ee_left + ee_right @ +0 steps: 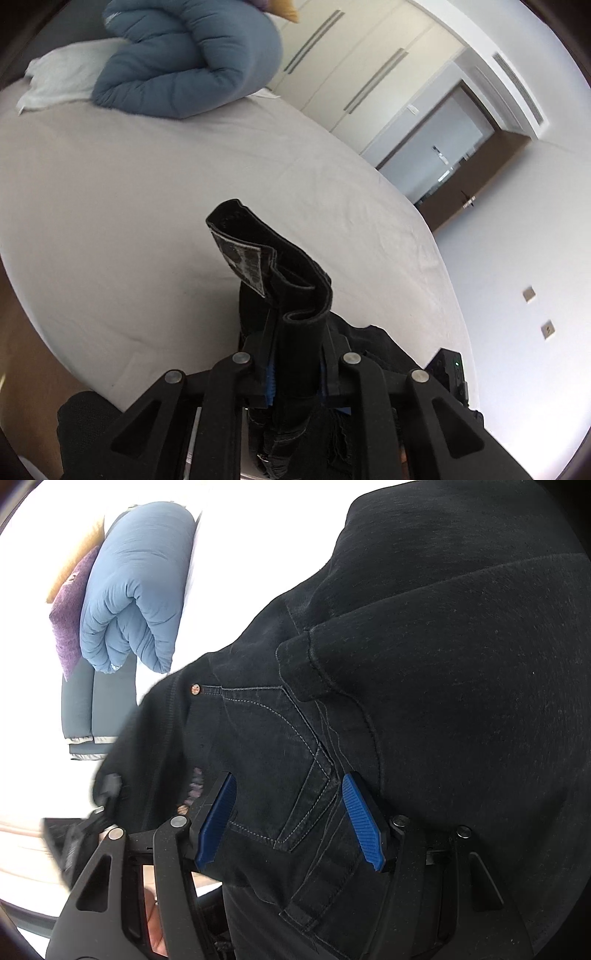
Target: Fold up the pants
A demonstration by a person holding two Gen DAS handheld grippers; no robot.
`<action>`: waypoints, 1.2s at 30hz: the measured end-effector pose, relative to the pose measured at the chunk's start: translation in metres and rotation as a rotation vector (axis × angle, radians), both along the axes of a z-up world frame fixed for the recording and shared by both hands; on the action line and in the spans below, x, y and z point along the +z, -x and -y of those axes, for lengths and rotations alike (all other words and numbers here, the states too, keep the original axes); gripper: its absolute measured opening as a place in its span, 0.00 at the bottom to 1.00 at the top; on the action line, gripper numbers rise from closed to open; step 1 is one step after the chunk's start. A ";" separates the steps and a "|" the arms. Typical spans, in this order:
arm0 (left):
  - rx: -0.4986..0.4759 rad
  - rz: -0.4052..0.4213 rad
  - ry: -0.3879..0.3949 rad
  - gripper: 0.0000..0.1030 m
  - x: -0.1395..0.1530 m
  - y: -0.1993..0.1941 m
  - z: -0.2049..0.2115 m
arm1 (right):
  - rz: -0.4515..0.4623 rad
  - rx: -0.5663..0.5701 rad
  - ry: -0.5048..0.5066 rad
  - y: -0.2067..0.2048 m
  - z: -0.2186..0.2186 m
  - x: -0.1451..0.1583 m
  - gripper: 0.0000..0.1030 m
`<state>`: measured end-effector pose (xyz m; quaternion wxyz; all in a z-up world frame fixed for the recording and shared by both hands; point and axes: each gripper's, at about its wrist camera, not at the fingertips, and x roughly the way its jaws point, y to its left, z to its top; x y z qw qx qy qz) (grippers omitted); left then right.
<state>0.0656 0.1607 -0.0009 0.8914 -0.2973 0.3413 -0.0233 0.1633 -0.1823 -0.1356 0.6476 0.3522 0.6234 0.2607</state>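
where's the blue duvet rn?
Left wrist view: the folded blue duvet sits upper left, at the far end of the bed, beside a white towel. Right wrist view: upper left.

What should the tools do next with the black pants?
Probably close the right tool on the black pants. Its blue pads stand apart with the pocket cloth between them, not pinched, while the left tool already clamps a bunched strip of the waistband above the bed. Two grips would let them spread the pants.

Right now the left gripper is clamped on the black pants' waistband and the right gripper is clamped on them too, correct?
Not quite. The left gripper is clamped on the black pants, but the right wrist view shows the right gripper open, blue pads apart.
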 end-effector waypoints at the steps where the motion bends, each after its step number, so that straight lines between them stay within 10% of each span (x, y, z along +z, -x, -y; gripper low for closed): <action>1: -0.027 0.015 -0.019 0.16 0.006 0.000 0.011 | 0.004 -0.001 0.003 0.000 0.000 0.000 0.57; 17: -0.307 0.052 -0.306 0.16 0.029 -0.010 0.150 | 0.144 -0.143 -0.269 0.008 0.103 0.079 0.78; 24: -0.411 0.041 -0.385 0.16 0.017 -0.005 0.195 | 0.312 -0.011 -0.153 0.020 0.111 0.141 0.80; 31: -0.502 0.032 -0.510 0.16 0.003 -0.005 0.228 | 0.271 0.077 -0.036 0.015 0.106 0.130 0.80; 34: -0.547 0.022 -0.533 0.16 -0.005 -0.006 0.239 | 0.302 0.081 0.046 0.022 0.110 0.126 0.64; 36: -0.584 0.019 -0.560 0.16 -0.010 -0.005 0.252 | 0.302 0.089 0.081 0.025 0.116 0.119 0.34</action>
